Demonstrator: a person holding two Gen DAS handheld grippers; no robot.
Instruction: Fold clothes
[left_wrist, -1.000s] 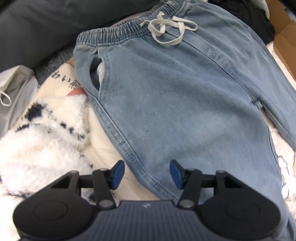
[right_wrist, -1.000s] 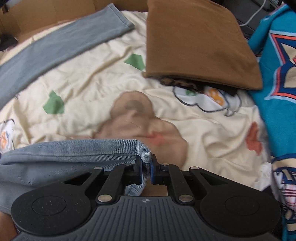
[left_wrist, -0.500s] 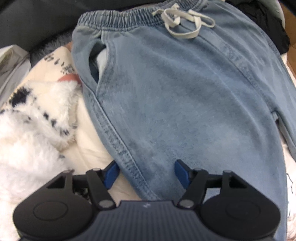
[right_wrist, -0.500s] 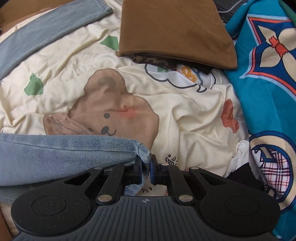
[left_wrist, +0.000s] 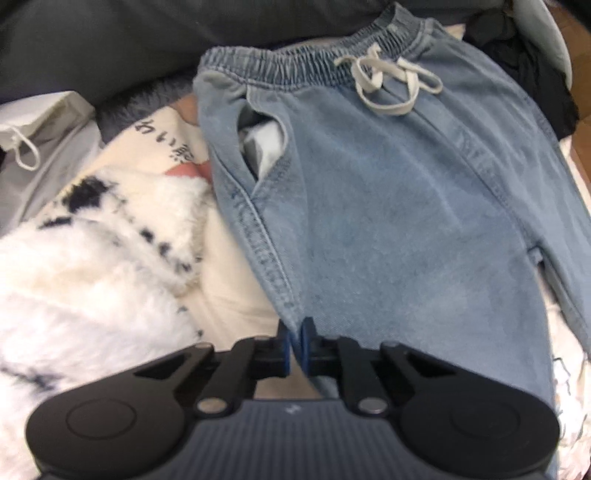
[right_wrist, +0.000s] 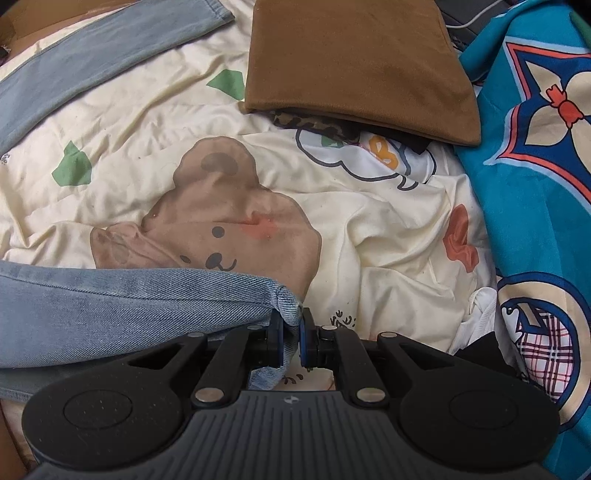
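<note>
Closest in, the left gripper (left_wrist: 294, 341) has just snapped its jaws together on the side seam of the jeans (left_wrist: 388, 221), pinching the denim edge between its blue pads. The right gripper (right_wrist: 291, 341) is clamped tight on the hem of one jeans leg (right_wrist: 129, 306), the frayed cuff bunched between its pads and hanging a little below them.

The jeans lie spread on a cream sheet (right_wrist: 369, 229) printed with a bear face (right_wrist: 221, 236), which sits just beyond the held leg. To the left of the jeans, beside the pinched seam, is a white fluffy blanket (left_wrist: 92, 266) with dark flecks. Farther up the jeans, a side pocket (left_wrist: 262, 144) gapes open showing pale lining, and at the far end the elastic waistband carries a white drawstring (left_wrist: 388, 85) tied in a loose bow.

Across the sheet, the other jeans leg (right_wrist: 92, 62) lies flat towards the far left corner. Next to it a folded brown cloth (right_wrist: 354, 62) rests on a darker patterned piece. A bright blue patterned blanket (right_wrist: 535, 184) runs along the right side.
</note>
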